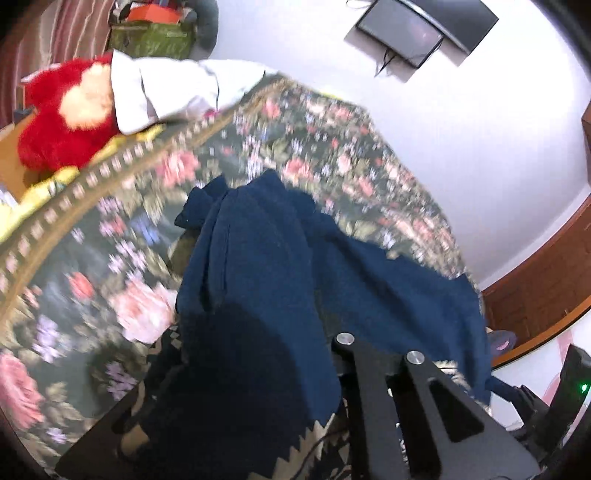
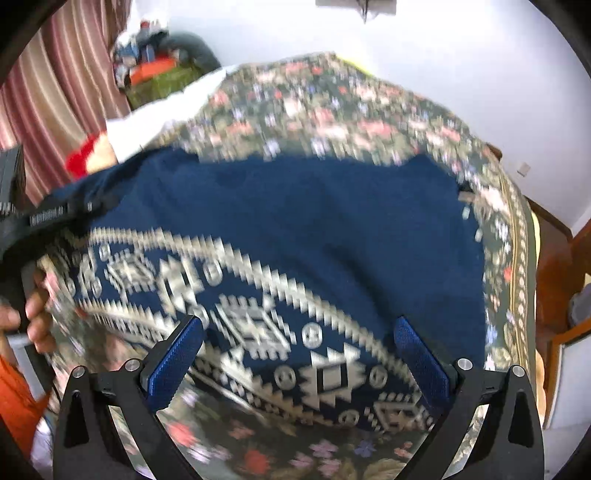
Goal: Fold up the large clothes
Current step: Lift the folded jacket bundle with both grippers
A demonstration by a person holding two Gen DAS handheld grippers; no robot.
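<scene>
Left tongs (image 1: pixel 295 369) tips hidden under navy sweater (image 1: pixel 258 266); bedspread (image 1: pixel 110 258) blurred.

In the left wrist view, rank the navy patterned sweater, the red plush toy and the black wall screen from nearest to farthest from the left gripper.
1. Navy patterned sweater: draped right over the left gripper, at the frame's bottom.
2. Red plush toy: far left edge of the floral bedspread, beside a white garment.
3. Black wall screen: on the white wall beyond the bed, upper right.

floral bedspread (image 1: pixel 110 229), red plush toy (image 1: pixel 55 122), wall monitor (image 1: pixel 424 26)
</scene>
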